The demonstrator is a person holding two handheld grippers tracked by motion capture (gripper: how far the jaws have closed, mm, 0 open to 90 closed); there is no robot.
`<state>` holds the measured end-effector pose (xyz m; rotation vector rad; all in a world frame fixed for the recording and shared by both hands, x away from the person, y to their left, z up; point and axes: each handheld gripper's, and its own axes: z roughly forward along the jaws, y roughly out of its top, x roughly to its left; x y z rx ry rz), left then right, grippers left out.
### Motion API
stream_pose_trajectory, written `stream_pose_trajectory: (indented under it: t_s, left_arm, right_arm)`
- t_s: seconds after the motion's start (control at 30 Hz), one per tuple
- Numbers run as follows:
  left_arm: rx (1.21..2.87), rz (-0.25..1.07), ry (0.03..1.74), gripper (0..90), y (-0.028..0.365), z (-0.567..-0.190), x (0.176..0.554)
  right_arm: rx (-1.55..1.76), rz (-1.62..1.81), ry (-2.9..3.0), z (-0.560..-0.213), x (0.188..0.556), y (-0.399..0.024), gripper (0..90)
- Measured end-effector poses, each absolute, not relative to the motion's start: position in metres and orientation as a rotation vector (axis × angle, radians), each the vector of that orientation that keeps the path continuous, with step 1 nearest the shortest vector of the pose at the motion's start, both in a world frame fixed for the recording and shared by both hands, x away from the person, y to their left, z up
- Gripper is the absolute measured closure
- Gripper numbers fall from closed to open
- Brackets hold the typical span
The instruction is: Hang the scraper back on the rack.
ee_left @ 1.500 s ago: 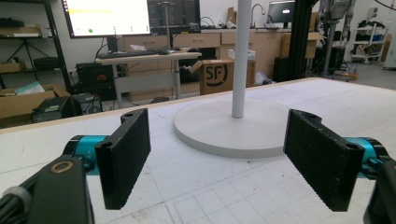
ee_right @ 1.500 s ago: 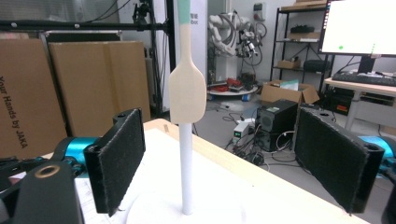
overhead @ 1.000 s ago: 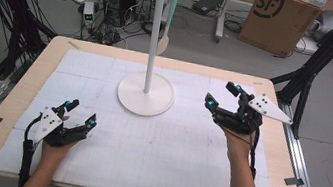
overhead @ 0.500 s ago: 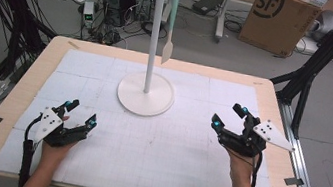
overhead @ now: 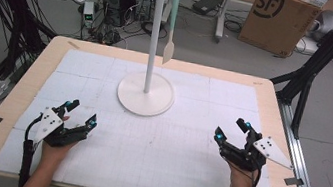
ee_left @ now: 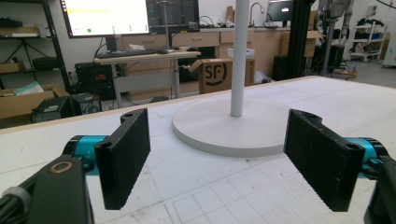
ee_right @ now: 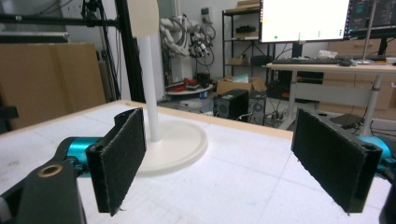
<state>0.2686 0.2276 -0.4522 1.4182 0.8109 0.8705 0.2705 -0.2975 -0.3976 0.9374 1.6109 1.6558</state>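
— Since both of your hands are resting near the front edge of the desk (overhead: 275,98), where does the job stand?

— As I judge it, the hanging is done. My spatula (overhead: 168,48), the one with the pale green handle and cream blade, dangles from a hook at the top of the white stand (overhead: 155,36), blade down, clear of the pole and above the far rim of the round base (overhead: 145,95).

— And your tongs?

— Both released and holding nothing. My left tongs (overhead: 80,114) sit low at the near left of the white mat (overhead: 185,152), jaws spread wide; in the left gripper view my left pads (ee_left: 126,156) frame the base and pole with bare mat between them. My right tongs (overhead: 232,129) rest at the near right, equally spread; in the right gripper view my right pads (ee_right: 119,158) stand apart, with the stand ahead and the blade's cream tip at the top edge.

— Anything left?

— Not much that I can see. No other utensil lies on the mat, and both tongs are well apart from the stand. If anything remains, I'd guess it is only checking that the spatula hangs steady; how firmly its loop sits on the hook is too small to tell.
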Motion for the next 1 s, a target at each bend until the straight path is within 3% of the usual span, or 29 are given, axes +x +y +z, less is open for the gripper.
stream_pose_trajectory:
  t_s: [1.0]
  left_arm:
    - [1.416, 0.874, 0.811, 23.5, 0.227, -0.452, 0.271]
  right_arm:
    - [1.03, 1.622, 1.564, -0.446, 0.257, -0.316, 17.2]
